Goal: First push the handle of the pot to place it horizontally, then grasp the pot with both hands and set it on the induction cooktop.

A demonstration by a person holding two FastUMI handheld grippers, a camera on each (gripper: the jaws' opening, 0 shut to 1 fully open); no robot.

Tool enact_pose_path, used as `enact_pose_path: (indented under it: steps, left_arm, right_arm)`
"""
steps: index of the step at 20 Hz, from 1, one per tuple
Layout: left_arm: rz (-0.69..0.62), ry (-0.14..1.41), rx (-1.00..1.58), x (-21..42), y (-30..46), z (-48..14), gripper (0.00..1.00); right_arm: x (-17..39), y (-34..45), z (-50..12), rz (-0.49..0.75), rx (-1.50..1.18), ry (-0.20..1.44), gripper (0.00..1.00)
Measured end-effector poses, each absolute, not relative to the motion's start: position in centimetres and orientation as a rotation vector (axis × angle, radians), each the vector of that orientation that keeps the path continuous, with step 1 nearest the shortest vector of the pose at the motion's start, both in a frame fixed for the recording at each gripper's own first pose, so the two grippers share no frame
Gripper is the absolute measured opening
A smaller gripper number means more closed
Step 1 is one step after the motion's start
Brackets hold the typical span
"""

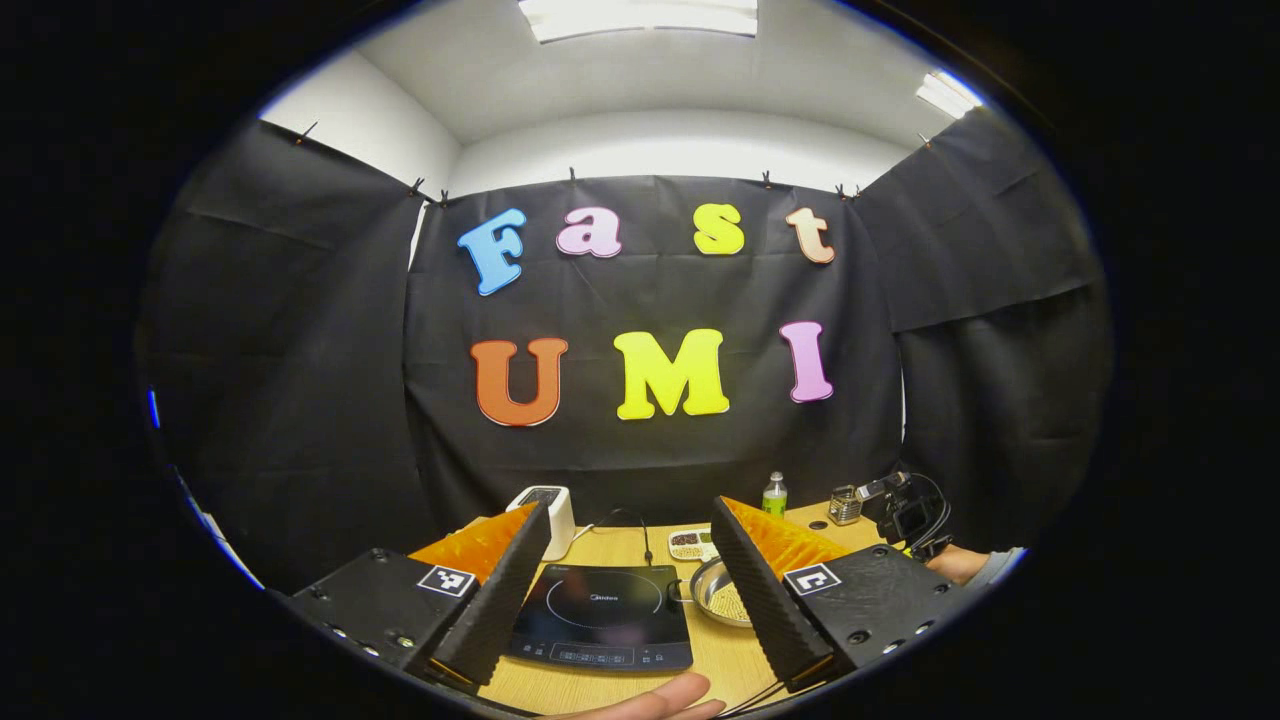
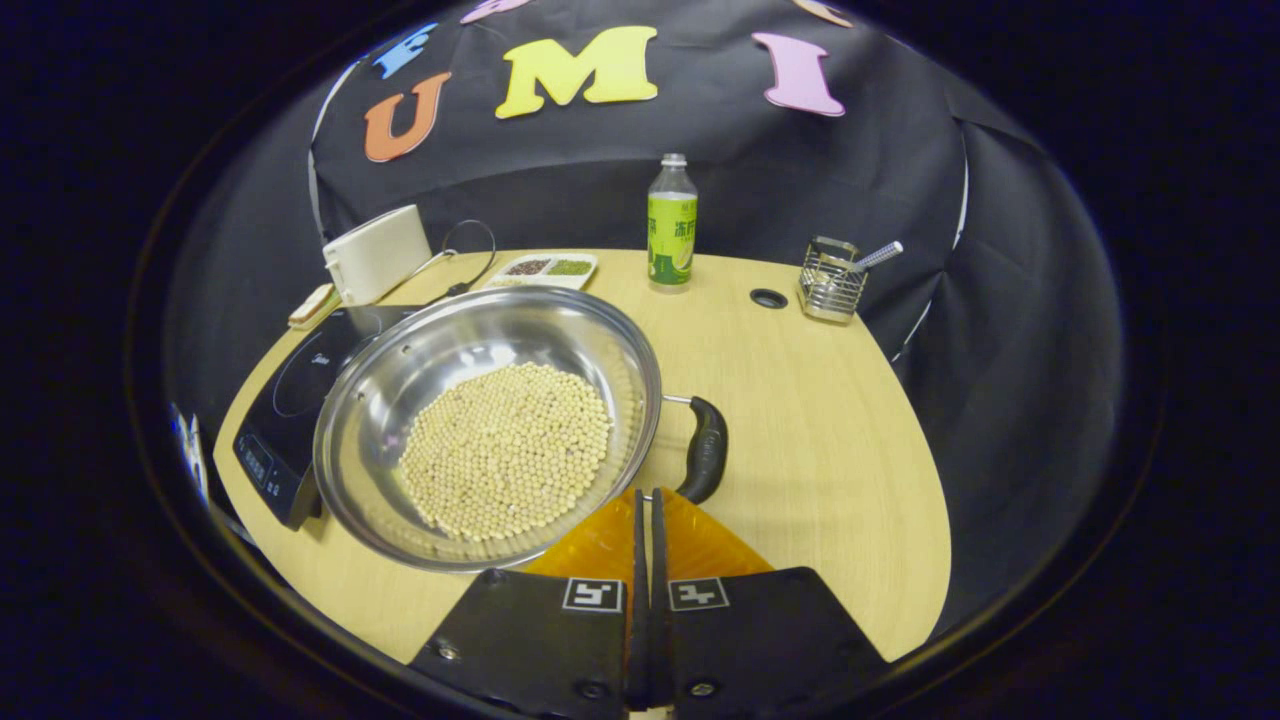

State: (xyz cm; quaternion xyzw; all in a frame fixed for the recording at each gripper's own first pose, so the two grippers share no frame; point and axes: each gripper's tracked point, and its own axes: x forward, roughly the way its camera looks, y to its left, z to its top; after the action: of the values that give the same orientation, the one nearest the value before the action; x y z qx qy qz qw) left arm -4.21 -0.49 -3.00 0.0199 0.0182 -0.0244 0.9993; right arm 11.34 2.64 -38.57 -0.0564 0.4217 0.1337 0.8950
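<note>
We see a wide, shiny stainless-steel pot (image 2: pixel 490 420) on the pale wooden table (image 2: pixel 820 440), its bowl holding a heap of small round beige beans (image 2: pixel 508 450). Its dark curved side handle (image 2: pixel 706 450) points toward the right gripper (image 2: pixel 645 500), whose two fingers are pressed together with nothing between them, their tips just beside the handle's near end and the pot's rim; whether they touch either, we cannot tell. The pot sits next to the flat black induction cooktop (image 2: pixel 300 390), overlapping its right edge in the right gripper view.

Farther back stand a shallow white divided tray (image 2: pixel 545 268) with dark and green contents in its compartments, a clear bottle with a green label (image 2: pixel 672 225), a white box-shaped appliance (image 2: pixel 375 255), and a small wire-mesh holder (image 2: pixel 830 280) with a metal-handled tool leaning out of it.

In the left gripper view, the left gripper (image 1: pixel 630 560) hangs wide apart over the near side of the table, holding nothing, with the cooktop (image 1: pixel 602 615) framed between its fingers and the pot (image 1: pixel 722 592) partly hidden behind one finger. That view also takes in a person's fingertips (image 1: pixel 655 700) at the bottom edge, the other gripper's rig (image 1: pixel 910 515) at the far right, and the ceiling lights (image 1: pixel 640 15).
</note>
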Motion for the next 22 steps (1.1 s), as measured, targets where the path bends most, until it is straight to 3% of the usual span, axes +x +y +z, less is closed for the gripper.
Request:
enact_pose_path:
  steps: [2,6,18,20,22]
  left_arm:
    - [-0.052,0.051,0.039,-4.0,-0.7,-3.6,0.96]
    - [-0.045,0.079,0.032,-3.3,-0.8,-4.8,0.96]
    - [-0.107,0.258,-0.005,2.8,-3.9,-12.2,0.96]
    - [-0.121,0.285,-0.031,3.7,-4.7,-13.4,0.96]
    - [-0.135,0.316,-0.046,4.8,-5.4,-14.6,0.96]
  right_arm:
    - [11.9,2.5,-38.6,0.274,-0.128,0.855,0.00]
    - [12.5,2.5,-38.2,0.282,-0.136,0.811,0.06]
    - [11.7,0.7,-35.4,0.283,-0.022,0.646,0.07]
    - [11.5,0.3,-33.7,0.280,-0.023,0.588,0.19]
    - [11.2,0.3,-32.1,0.290,-0.021,0.540,0.70]
